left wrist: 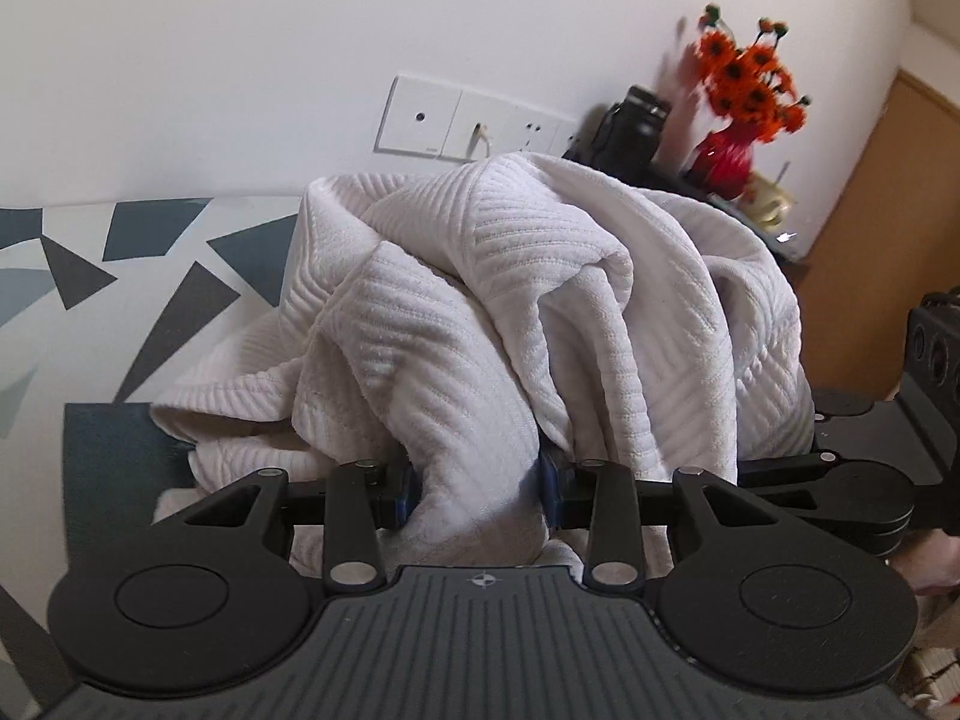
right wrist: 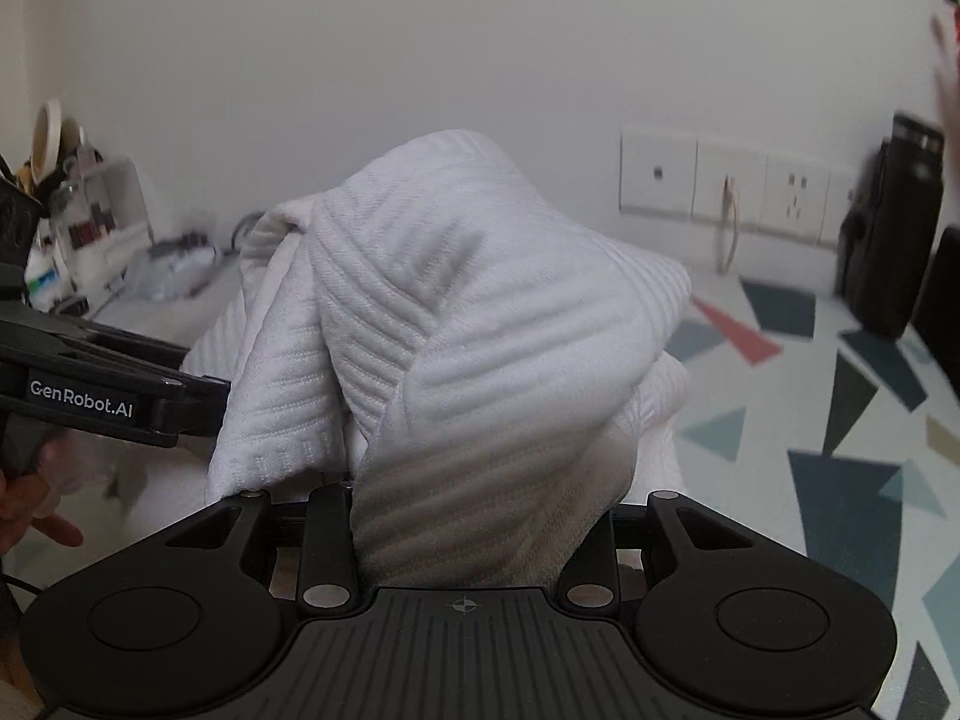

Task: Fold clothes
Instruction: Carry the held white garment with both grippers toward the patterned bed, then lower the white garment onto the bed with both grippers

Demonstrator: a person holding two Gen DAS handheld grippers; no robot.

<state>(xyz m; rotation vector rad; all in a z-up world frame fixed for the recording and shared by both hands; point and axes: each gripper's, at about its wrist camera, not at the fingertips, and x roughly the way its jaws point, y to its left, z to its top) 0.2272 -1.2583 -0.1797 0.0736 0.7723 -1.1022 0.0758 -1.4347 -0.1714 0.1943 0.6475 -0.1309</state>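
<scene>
A white ribbed garment [left wrist: 510, 300] is bunched up over the patterned table, and both grippers hold it. My left gripper [left wrist: 480, 489] is shut on a thick fold of the cloth, which fills the gap between its blue pads [left wrist: 405, 489]. In the right wrist view the same garment [right wrist: 480, 330] rises in a heap right in front of the camera. My right gripper [right wrist: 480, 516] is shut on a wad of it, and the cloth hides its fingertips. The right gripper [left wrist: 870, 468] shows at the right edge of the left wrist view, and the left gripper [right wrist: 108, 396] at the left of the right wrist view.
The tablecloth [right wrist: 840, 450] has grey, blue and red triangles. A wall socket panel [left wrist: 456, 120], a black bottle [left wrist: 630, 126] and a red vase of orange flowers [left wrist: 738, 114] stand at the back. A white organiser with clutter [right wrist: 78, 228] sits at far left. A person's fingers [right wrist: 42, 516] show.
</scene>
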